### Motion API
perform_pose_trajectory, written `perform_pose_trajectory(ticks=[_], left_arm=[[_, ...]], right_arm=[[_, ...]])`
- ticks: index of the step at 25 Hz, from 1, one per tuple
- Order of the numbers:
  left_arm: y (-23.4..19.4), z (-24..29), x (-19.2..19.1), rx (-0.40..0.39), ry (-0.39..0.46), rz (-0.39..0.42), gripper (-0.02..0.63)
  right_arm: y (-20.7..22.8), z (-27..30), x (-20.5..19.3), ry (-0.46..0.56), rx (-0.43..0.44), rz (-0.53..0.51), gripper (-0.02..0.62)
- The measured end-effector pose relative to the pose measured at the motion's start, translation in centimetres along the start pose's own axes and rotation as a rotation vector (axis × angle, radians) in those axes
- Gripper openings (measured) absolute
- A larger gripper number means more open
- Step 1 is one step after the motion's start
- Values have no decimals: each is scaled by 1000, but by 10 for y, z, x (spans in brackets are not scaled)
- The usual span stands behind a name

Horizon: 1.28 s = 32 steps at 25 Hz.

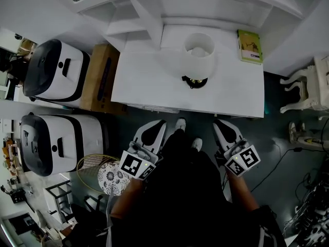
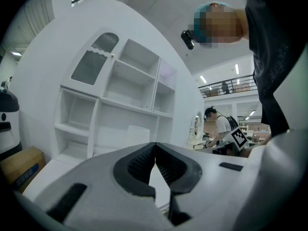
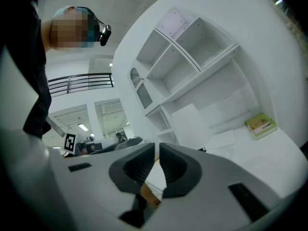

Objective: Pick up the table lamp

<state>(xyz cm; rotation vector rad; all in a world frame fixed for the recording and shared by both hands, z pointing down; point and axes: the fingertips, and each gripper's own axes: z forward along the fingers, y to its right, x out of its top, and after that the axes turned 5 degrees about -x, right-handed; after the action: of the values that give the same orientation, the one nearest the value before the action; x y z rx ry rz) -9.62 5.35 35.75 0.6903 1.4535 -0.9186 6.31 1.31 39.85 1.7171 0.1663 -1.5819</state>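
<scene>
Two tools seemingly closed, lamp base overhead

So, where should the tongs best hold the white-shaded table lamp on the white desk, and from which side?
Probably at the dark base and stem under the wide white shade, coming in low from the near edge of the white desk. The shade looks too broad to clamp, and white shelves stand close behind it.

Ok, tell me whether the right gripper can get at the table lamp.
Probably yes. The right gripper hangs just short of the white desk, and the bare desktop between it and the table lamp holds nothing. The green book lies off to the side. The gripper's fingers would have to open first.
</scene>
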Motion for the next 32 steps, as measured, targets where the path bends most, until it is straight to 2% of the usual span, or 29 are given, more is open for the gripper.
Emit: perform_pose_trajectory(ticks=[5, 9, 14, 18, 24, 30, 32], left_arm=[[-17, 16, -2, -25, 14, -14, 18], [-32, 34, 1, -57, 16, 13, 18], [-37, 50, 6, -157, 57, 3, 18], [-48, 59, -2, -180, 33, -5, 18], [-73, 69, -7, -195, 27, -16, 18], [-94, 77, -14, -216, -19, -71, 18], [-102, 78, -16, -222, -12, -80, 18]], right_arm=[[5, 15, -3, -33, -7, -18, 44], [6, 28, 0, -32, 6, -23, 44], [10, 48, 0, -34, 18, -15, 44], [4, 62, 0, -31, 67, -24, 43], [6, 90, 0, -25, 72, -46, 43], [11, 118, -6, -63, 38, -90, 43], [14, 125, -7, -69, 20, -87, 43]])
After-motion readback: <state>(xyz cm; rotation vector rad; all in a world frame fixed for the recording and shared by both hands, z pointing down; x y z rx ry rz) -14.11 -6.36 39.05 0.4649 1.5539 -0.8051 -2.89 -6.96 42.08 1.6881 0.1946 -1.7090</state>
